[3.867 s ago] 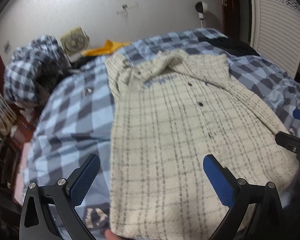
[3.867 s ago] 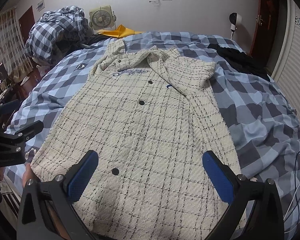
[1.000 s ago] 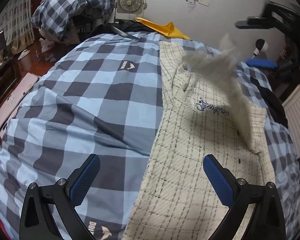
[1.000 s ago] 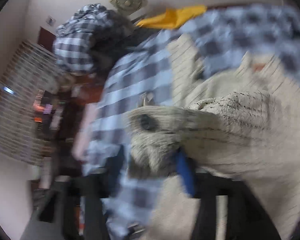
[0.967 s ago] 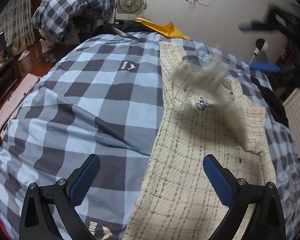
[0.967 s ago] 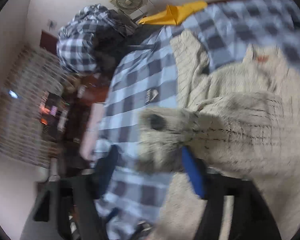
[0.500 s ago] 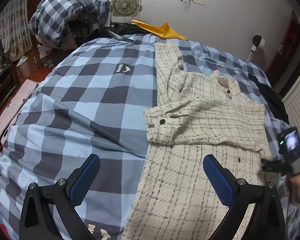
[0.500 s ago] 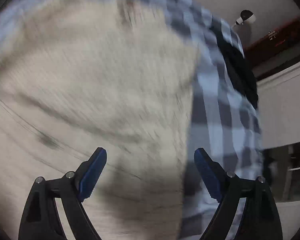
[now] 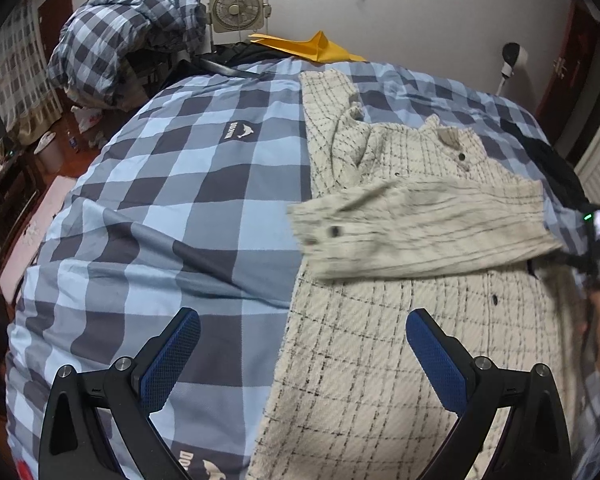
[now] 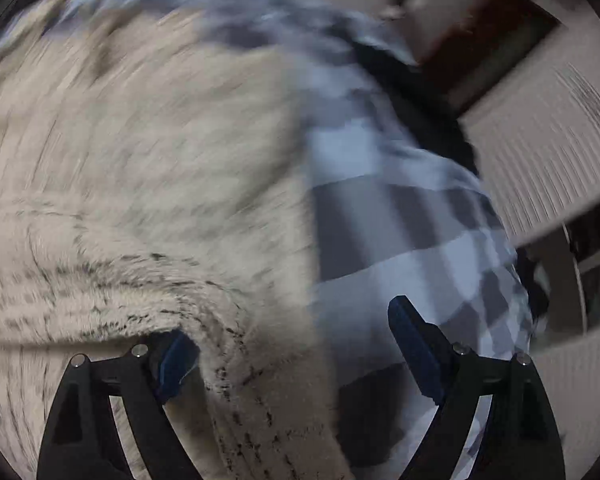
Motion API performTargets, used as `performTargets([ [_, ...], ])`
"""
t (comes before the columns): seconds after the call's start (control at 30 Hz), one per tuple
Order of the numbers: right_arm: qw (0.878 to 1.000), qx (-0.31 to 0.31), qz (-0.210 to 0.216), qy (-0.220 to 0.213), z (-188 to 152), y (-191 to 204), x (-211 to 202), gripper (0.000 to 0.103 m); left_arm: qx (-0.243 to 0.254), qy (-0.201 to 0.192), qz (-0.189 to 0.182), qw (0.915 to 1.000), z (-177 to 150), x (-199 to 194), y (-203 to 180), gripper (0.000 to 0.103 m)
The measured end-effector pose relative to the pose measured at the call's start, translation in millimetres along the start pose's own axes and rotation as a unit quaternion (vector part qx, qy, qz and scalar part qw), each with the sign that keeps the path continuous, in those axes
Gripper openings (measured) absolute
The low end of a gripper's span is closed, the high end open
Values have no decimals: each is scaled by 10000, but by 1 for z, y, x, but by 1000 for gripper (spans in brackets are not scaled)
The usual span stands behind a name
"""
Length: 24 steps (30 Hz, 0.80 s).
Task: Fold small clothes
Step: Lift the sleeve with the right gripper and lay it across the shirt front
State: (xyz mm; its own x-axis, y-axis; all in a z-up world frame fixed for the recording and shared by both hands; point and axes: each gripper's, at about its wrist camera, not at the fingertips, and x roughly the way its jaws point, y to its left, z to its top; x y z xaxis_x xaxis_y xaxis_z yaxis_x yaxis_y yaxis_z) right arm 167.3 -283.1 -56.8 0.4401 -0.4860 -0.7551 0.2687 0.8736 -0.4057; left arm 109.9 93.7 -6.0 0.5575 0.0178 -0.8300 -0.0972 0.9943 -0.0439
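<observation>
Left wrist view gives me the room clearly: a bed covered by a blue and grey checked duvet (image 9: 172, 184) fills most of it, with a heap of matching checked bedding (image 9: 128, 36) piled at the far left corner. A beige box fan (image 9: 236, 6) stands against the white wall behind, a yellow cloth (image 9: 312, 46) lies at the bed's far edge, and a small white device on a stand (image 9: 514, 58) sits near a dark red door on the right. Something black lies on the bed's right side.

My cream checked jacket (image 9: 380, 340) is spread on the right half of the duvet, collar toward the wall. One sleeve (image 9: 416, 232) is folded across its chest, cuff pointing left and reaching just past the jacket's left edge; it looks blurred.

My left gripper (image 9: 302, 354) hovers above the near end of the bed, jaws spread wide, holding nothing, straddling the jacket's left edge.

My right gripper (image 10: 292, 356) shows at the right edge of the left view, low beside the jacket, with my hand under it. Its own camera is heavily smeared. Its blue pads stand well apart; a ridge of cream fabric lies against the left pad (image 10: 176, 360), while the right pad is over the duvet. I see no pinch on the cloth.
</observation>
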Motion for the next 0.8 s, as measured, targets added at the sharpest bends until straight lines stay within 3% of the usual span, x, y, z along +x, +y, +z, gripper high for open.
performTargets([
  [0.1,9963,720,-464,-29,-4,-42,2,87,-5,12,-35,10000,0,0,-2,103],
  [0.17,9919,959,-813,203,-9,-67,16,88,6,19,-55,10000,0,0,-3,103],
  [0.2,9924,943,-662,439,-12,-73,26,89,11,22,-59,10000,-1,0,-3,103],
  [0.27,9907,737,122,1138,-23,-78,53,88,13,29,-75,10000,-1,-1,-3,103],
  [0.33,9865,410,425,1525,-34,-77,59,88,11,38,-90,10000,-1,-1,-3,103],
  [0.5,9941,370,209,1000,-34,-105,14,90,-145,-37,-21,9999,1,-4,1,103],
  [0.6,9985,-30,377,392,-26,-72,-36,90,-198,-110,142,9996,3,-5,4,103],
  [0.7,9904,-469,1248,356,-22,-10,-71,90,-134,-121,259,9995,2,-4,5,103],
  [0.8,9729,-612,2199,370,-20,45,-79,90,-94,-65,296,9995,0,-2,7,103],
])
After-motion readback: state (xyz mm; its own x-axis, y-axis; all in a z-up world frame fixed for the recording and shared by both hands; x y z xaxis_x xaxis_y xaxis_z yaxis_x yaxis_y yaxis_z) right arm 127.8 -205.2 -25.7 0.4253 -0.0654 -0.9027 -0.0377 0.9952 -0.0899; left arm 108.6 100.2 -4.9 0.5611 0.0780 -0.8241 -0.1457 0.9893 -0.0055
